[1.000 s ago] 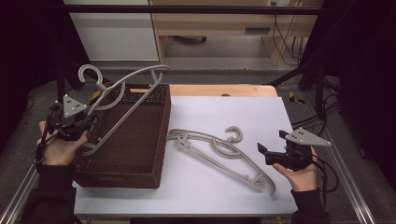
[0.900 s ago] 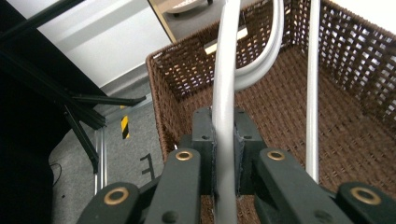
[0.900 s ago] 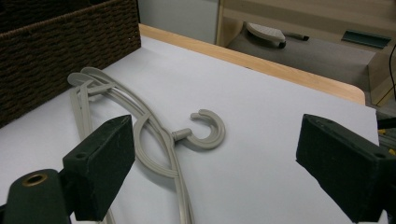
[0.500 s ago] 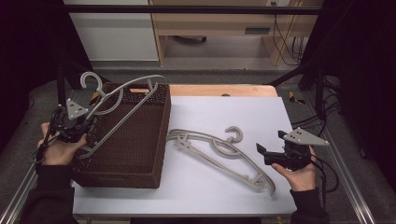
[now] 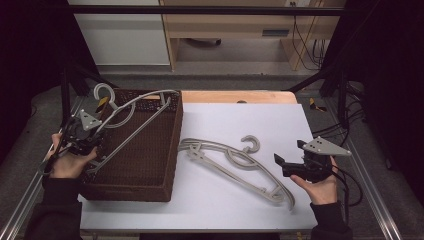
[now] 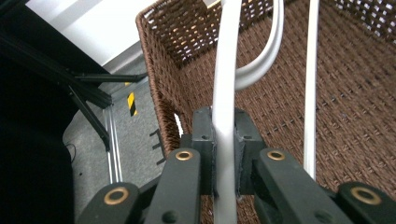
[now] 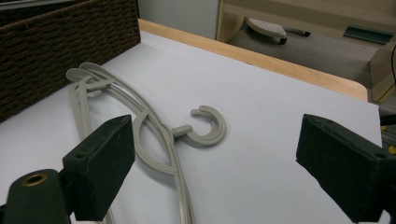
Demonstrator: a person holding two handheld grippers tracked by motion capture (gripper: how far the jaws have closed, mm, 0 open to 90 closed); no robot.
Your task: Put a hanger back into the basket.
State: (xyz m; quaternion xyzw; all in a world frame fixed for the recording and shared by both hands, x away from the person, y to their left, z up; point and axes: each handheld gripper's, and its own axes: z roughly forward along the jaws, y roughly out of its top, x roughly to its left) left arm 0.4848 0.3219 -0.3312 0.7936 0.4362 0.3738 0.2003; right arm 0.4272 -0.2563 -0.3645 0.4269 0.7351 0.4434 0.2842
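**Left claw lowers a hanger into the basket**

Left gripper (image 5: pixel 81 136) is clamped tight on the pale grey plastic clothes hanger (image 6: pixel 226 93), its hook end raised over the brown woven wicker basket (image 5: pixel 150 165) at the table's left. Right gripper (image 5: pixel 292 167) rests with jaws wide apart, holding nothing, just beside a second grey hanger (image 5: pixel 235 162) lying flat on the white tabletop (image 5: pixel 235 125).
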